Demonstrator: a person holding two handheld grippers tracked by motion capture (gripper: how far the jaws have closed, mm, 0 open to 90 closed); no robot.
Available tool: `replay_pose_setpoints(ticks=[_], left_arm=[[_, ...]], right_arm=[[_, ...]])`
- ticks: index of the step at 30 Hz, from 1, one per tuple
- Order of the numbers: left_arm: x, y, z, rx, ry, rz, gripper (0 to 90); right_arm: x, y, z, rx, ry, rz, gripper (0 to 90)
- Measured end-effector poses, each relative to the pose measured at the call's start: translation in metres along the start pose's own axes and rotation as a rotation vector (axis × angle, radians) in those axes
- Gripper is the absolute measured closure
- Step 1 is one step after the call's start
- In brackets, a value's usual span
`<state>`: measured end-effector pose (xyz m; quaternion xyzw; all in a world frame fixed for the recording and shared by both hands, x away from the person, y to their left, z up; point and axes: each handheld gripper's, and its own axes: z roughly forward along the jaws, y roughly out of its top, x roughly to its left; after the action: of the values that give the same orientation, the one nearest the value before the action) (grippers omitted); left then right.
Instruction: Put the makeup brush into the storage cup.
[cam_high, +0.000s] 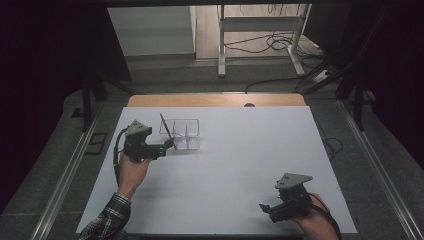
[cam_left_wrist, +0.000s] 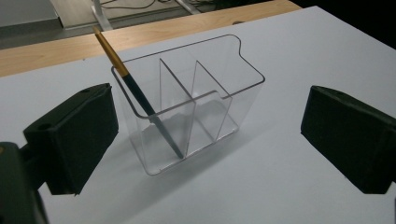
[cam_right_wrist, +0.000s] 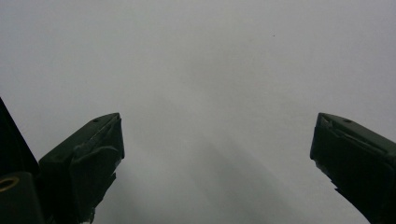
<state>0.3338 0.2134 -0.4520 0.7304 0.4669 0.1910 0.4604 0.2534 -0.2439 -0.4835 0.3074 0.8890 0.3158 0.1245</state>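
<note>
High view: the left gripper (cam_high: 169, 145) sits just beside the clear organiser (cam_high: 181, 134) near the far left part of the white table (cam_high: 240, 165), jaws spread and empty. A pencil (cam_high: 166, 131) leans tilted in the organiser's left-hand compartment, its tip on the floor and its upper end above the rim; in the left gripper view the other compartments look empty. I judge the pencil has been placed and let go, so the next move likely calls for backing away without nudging it. The right gripper (cam_high: 267, 209) rests released near the near right edge, over bare table, well apart.
</note>
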Motion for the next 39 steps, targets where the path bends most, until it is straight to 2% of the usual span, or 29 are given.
replay_pose_setpoints(ticks=[39], left_arm=[[-0.019,-0.019,-0.008,0.008,-0.035,0.034,4.1]], right_arm=[[0.000,0.001,-0.003,-0.013,-0.003,-0.003,3.0]])
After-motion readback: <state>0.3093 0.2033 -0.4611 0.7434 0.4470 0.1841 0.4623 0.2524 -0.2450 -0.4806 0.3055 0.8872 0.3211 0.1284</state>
